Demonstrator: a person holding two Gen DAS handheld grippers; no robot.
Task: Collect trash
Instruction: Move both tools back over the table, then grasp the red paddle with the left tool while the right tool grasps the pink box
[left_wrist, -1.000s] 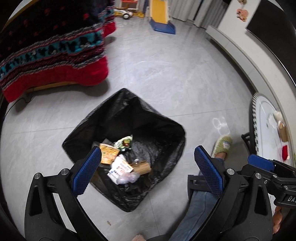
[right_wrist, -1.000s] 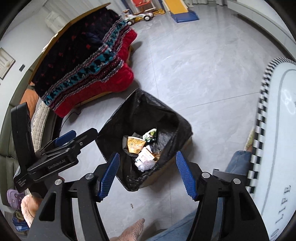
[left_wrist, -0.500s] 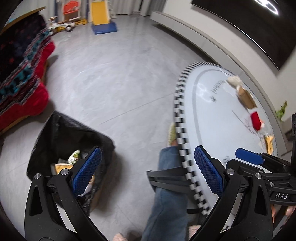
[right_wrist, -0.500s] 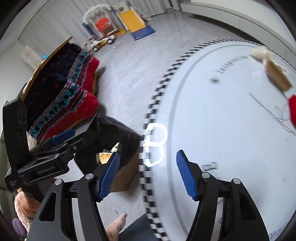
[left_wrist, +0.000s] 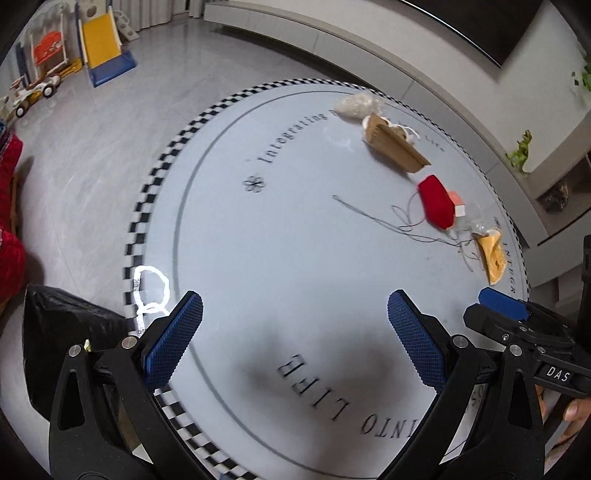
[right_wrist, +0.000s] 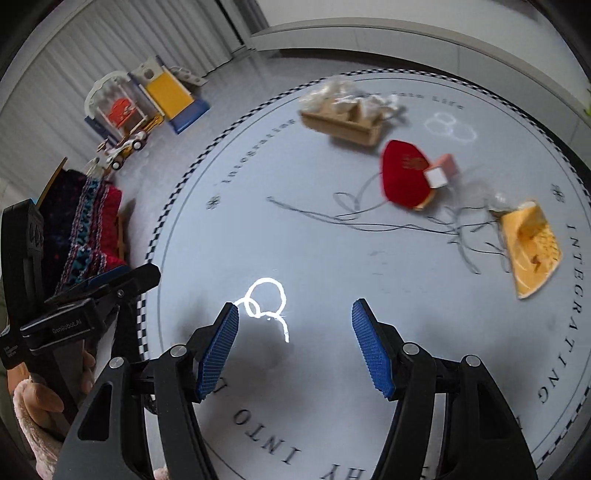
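Round table (left_wrist: 295, 258) carries litter at two o'clock; both grippers (left_wrist: 295, 332) (right_wrist: 293, 345) released, empty. Risk: loose thread (right_wrist: 369, 221) snagging, dragging wrappers (right_wrist: 532, 251) off.

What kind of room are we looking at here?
Most likely a home living room. A child's toy slide stands on the tiled floor, a knitted blanket lies over furniture, and a round table holds scraps of trash.
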